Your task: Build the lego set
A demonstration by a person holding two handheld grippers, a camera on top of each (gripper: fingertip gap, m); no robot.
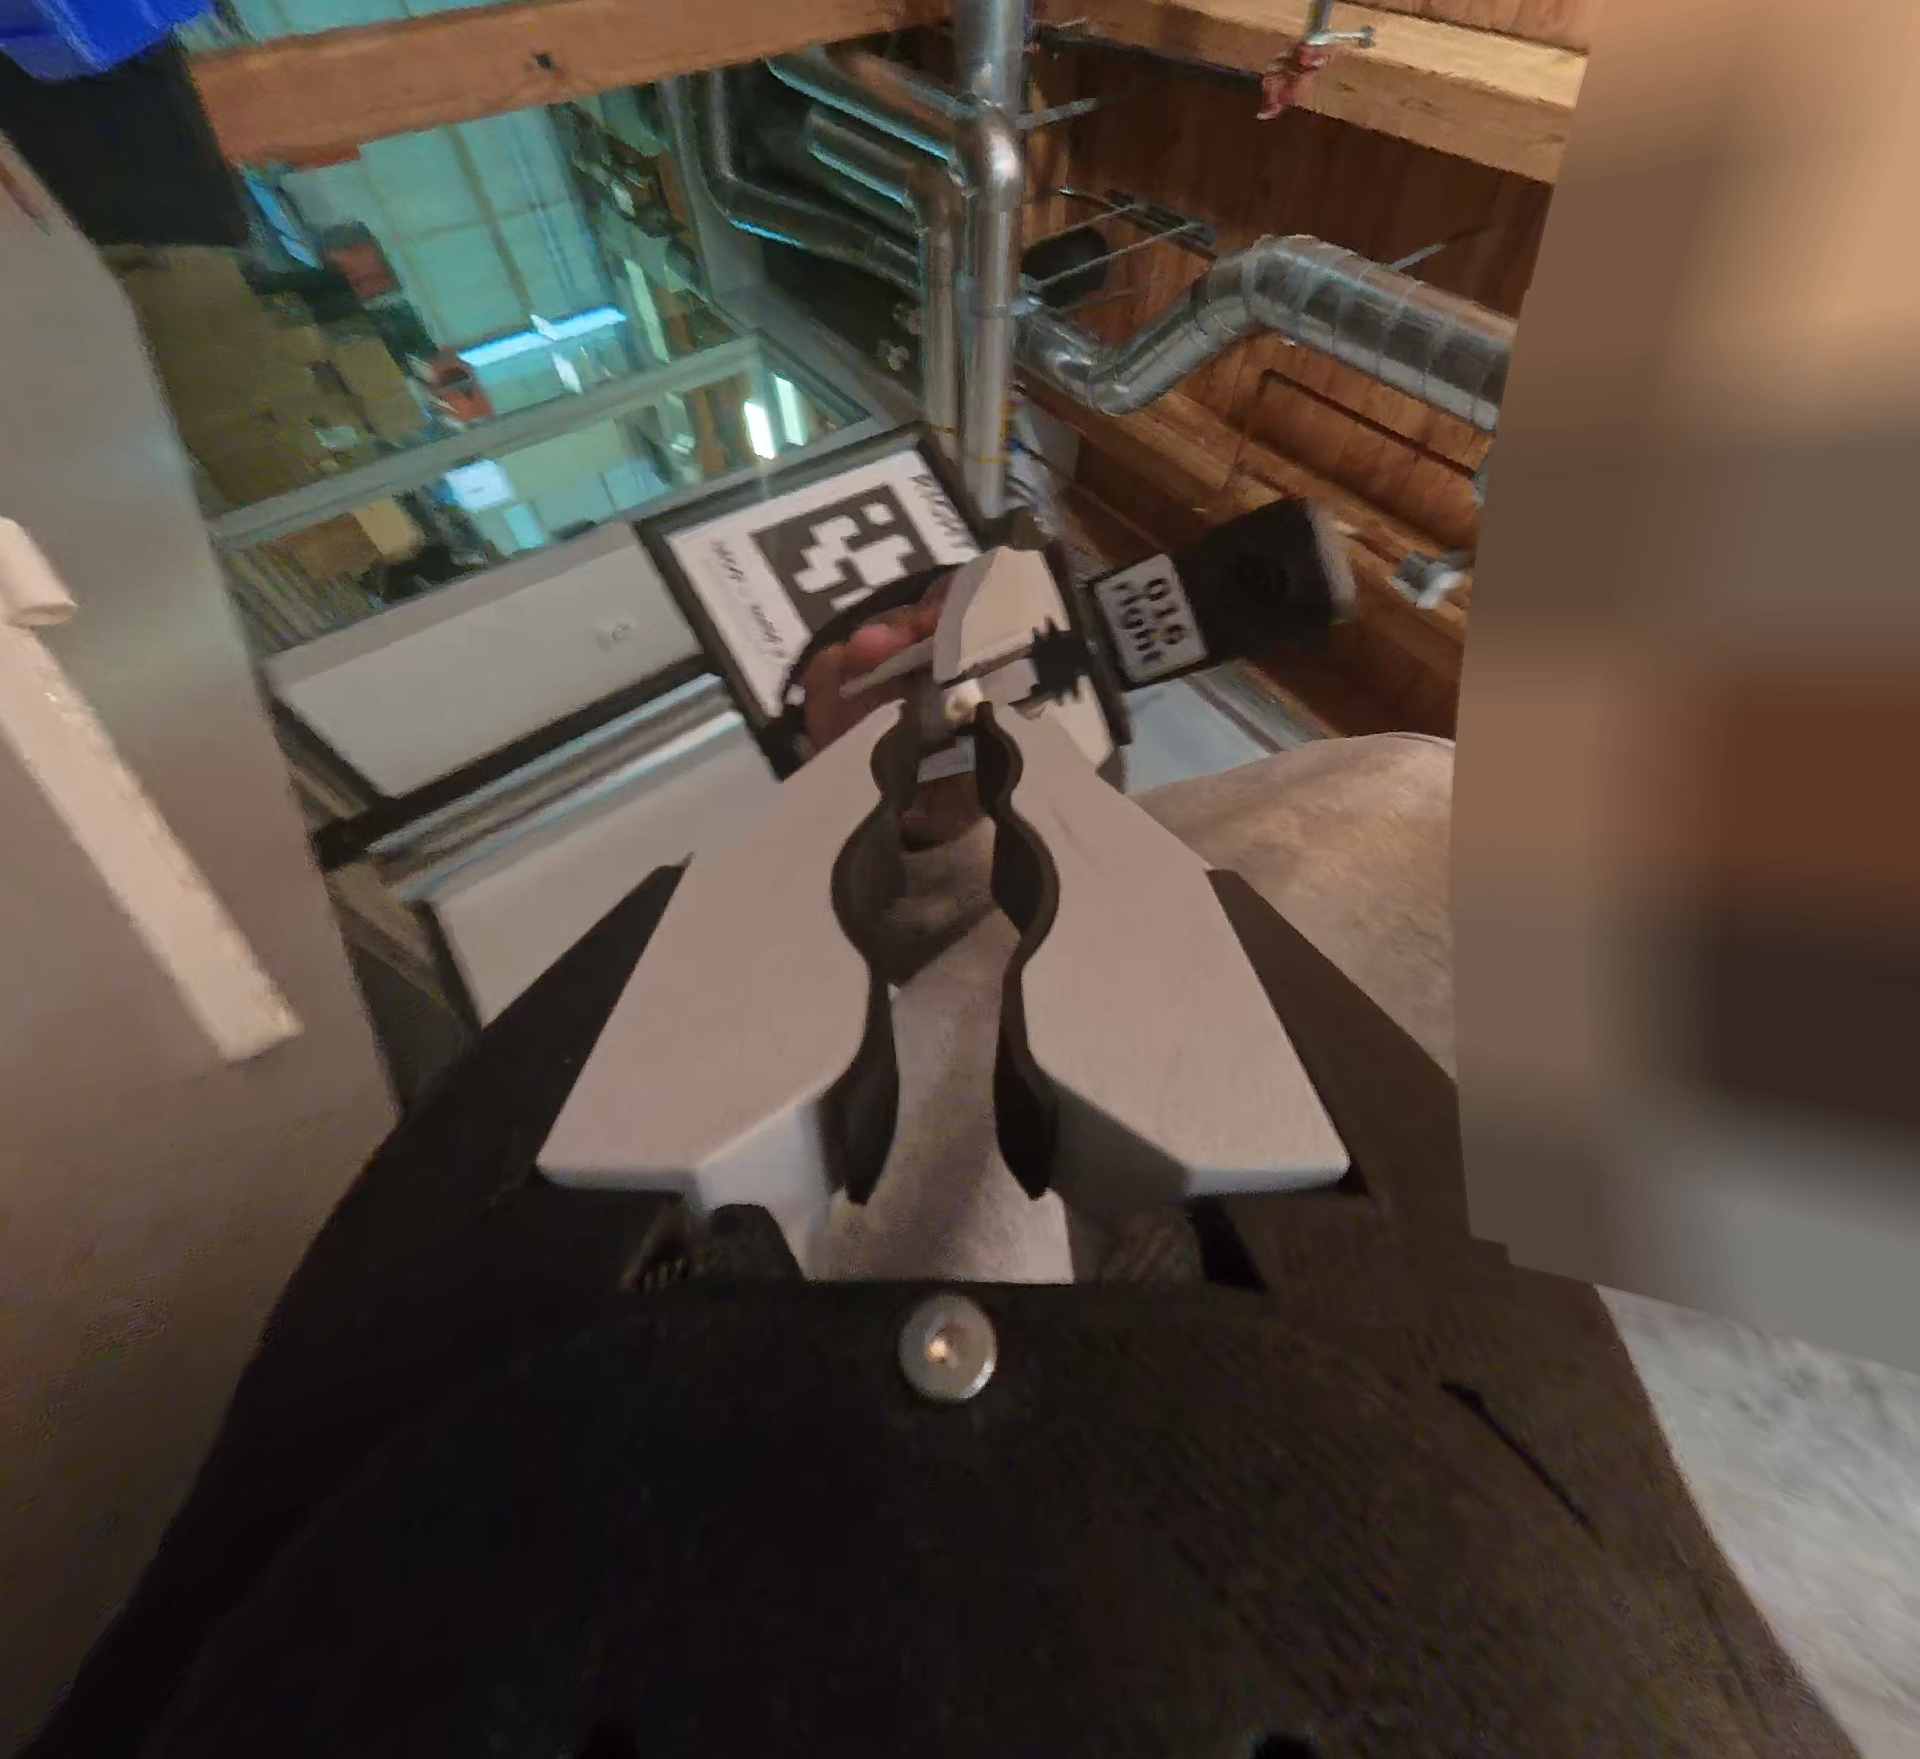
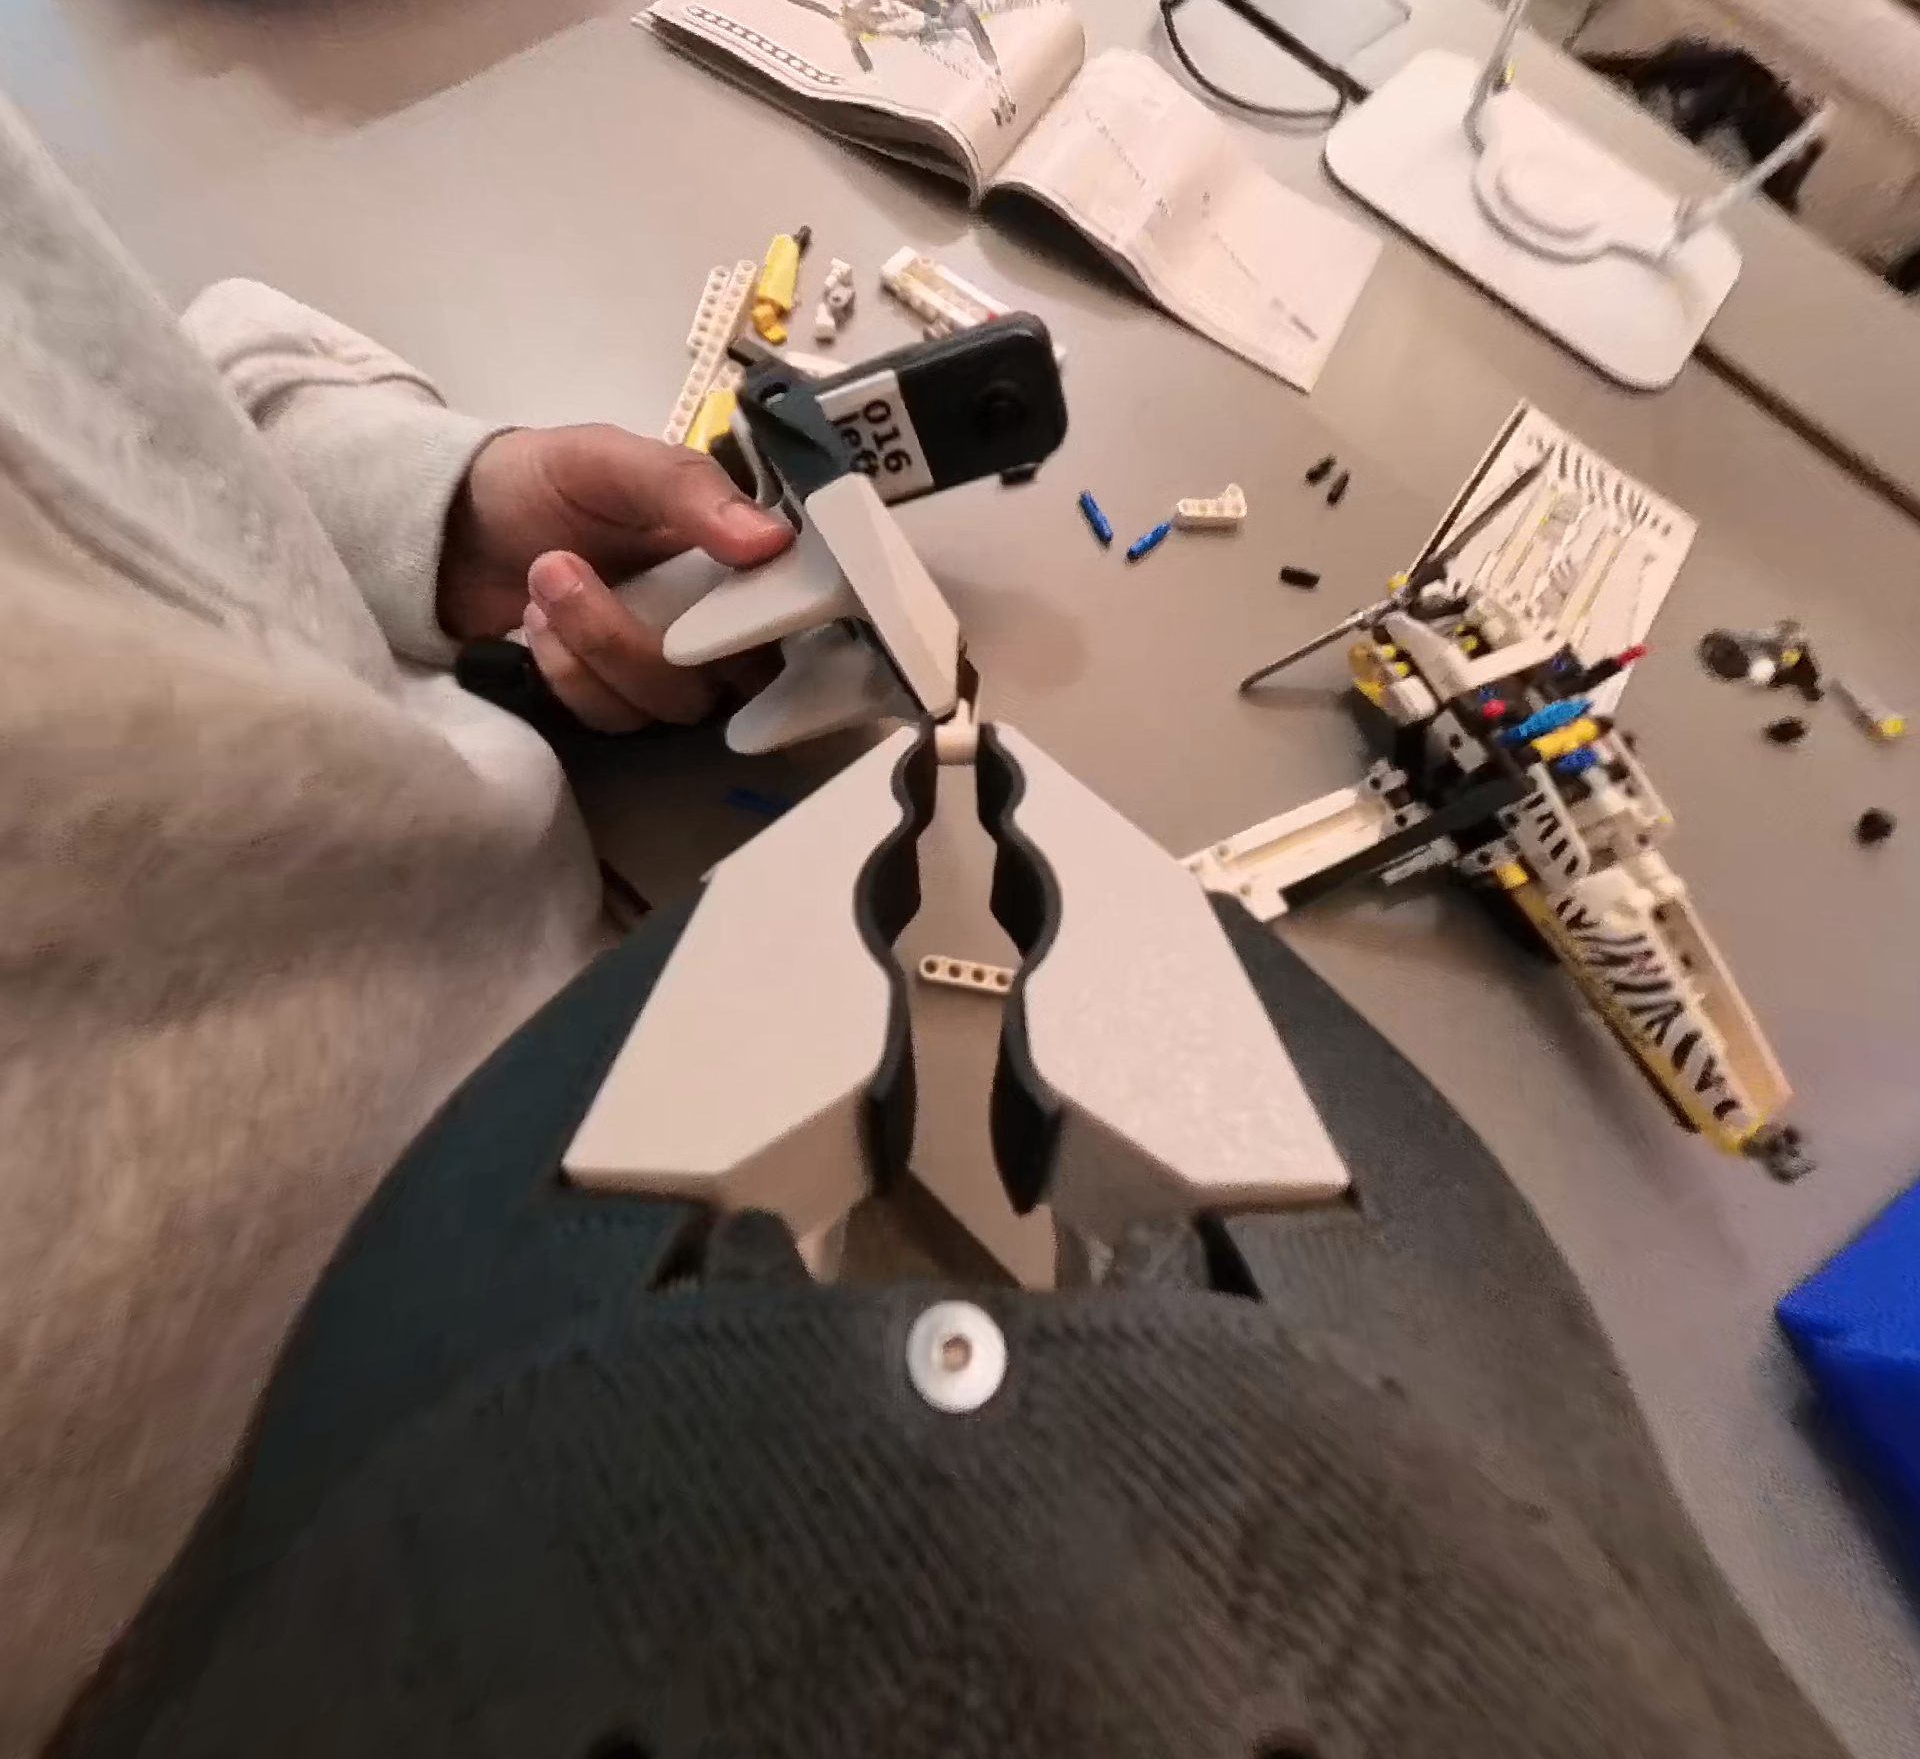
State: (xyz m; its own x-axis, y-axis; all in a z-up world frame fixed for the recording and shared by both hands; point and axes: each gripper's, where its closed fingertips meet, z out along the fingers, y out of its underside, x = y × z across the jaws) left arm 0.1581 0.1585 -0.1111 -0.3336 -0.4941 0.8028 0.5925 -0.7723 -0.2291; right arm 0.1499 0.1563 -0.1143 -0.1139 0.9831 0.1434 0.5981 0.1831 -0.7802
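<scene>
- Grey-beige fingers of the right gripper (image 2: 956,741) meet at the tips on a small pale lego piece (image 2: 954,739), at the centre of the right wrist view; behind the tips the wavy black pads (image 2: 883,888) stand apart.
- Touching that same piece from 11 o'clock is the left gripper (image 2: 940,696), tips together, with a person's hand (image 2: 592,556) around its body and a fuzzy cream sleeve (image 2: 312,421) at 9 o'clock.
- Seen from the left wrist view, the left gripper (image 1: 951,722) pinches something small and pale at its tips; what it is I cannot tell through the blur. The right gripper (image 1: 997,629) meets it tip to tip.
- Below the right fingers, a short cream beam with holes (image 2: 964,971) lies on the grey table (image 2: 468,182).
- At 3 o'clock sits the half-built plane model (image 2: 1538,836), white and yellow with black stripes, propeller toward 1 o'clock.
- Between centre and model, near 2 o'clock, lie blue pins (image 2: 1117,527) and a cream angled piece (image 2: 1210,509).
- At 12 o'clock, loose yellow and white parts (image 2: 821,296).
- Farther at 12 to 1 o'clock lies the open instruction booklet (image 2: 997,109), and beyond it a white stand base (image 2: 1538,203).
</scene>
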